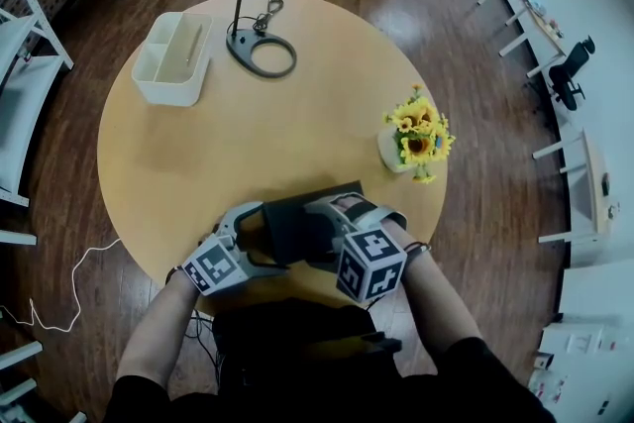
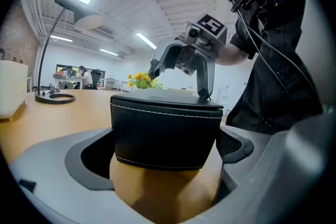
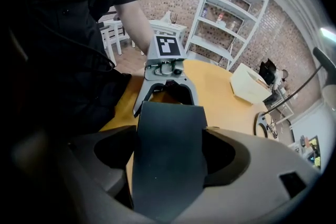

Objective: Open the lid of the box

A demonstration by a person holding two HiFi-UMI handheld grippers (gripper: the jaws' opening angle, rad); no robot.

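Note:
A black box (image 1: pixel 297 218) with white stitching lies near the front edge of the round wooden table (image 1: pixel 248 144), its lid down. My left gripper (image 1: pixel 260 235) holds the box's left end; in the left gripper view the box (image 2: pixel 165 128) fills the gap and both pads rest against its sides. My right gripper (image 1: pixel 327 233) straddles the right end from above. In the right gripper view the dark top of the box (image 3: pixel 168 139) runs between wide-spread jaws that do not visibly squeeze it. The two grippers face each other across the box.
A white two-part bin (image 1: pixel 173 57) stands at the back left. Beside it are a desk lamp's ring base (image 1: pixel 263 52) and its stem. A small pot of yellow flowers (image 1: pixel 416 139) sits at the right. The table's near edge runs just behind the grippers.

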